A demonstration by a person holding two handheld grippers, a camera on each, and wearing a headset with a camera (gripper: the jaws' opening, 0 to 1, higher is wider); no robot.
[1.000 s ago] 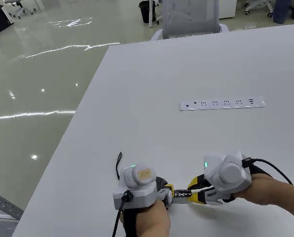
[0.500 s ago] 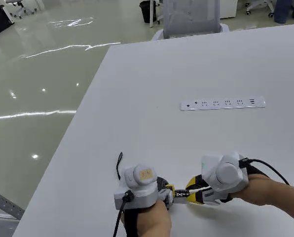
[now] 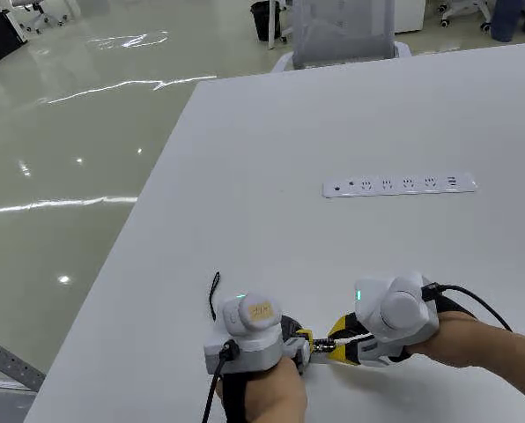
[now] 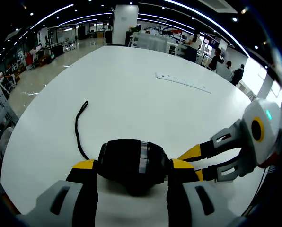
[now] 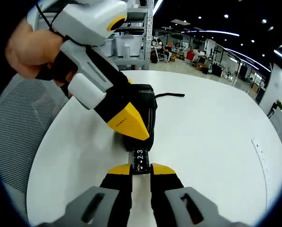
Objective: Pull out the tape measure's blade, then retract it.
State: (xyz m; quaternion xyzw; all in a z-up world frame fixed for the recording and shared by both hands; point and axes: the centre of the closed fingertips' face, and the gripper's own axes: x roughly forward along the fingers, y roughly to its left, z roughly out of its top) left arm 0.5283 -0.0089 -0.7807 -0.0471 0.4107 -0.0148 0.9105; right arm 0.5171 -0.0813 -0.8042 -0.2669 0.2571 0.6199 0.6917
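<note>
Left gripper [image 4: 132, 166]: jaws clamped on black tape measure [image 4: 127, 155], which rests on white bench [image 4: 145, 104]. Right gripper [image 5: 140, 169]: jaws pinched on blade [image 5: 139, 155], short length showing. Black cord [image 4: 78, 124] trails from tape measure. Power strip [image 3: 400, 185] well apart.

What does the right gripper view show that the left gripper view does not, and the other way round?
The right gripper view gives the blade, printed 23, pinched between the right gripper's jaws, and the person's hand. The left gripper view gives the left gripper shut on both sides of the tape measure case, and a green light on the right gripper. Both share the case, its black strap, the white table and the power strip.
</note>
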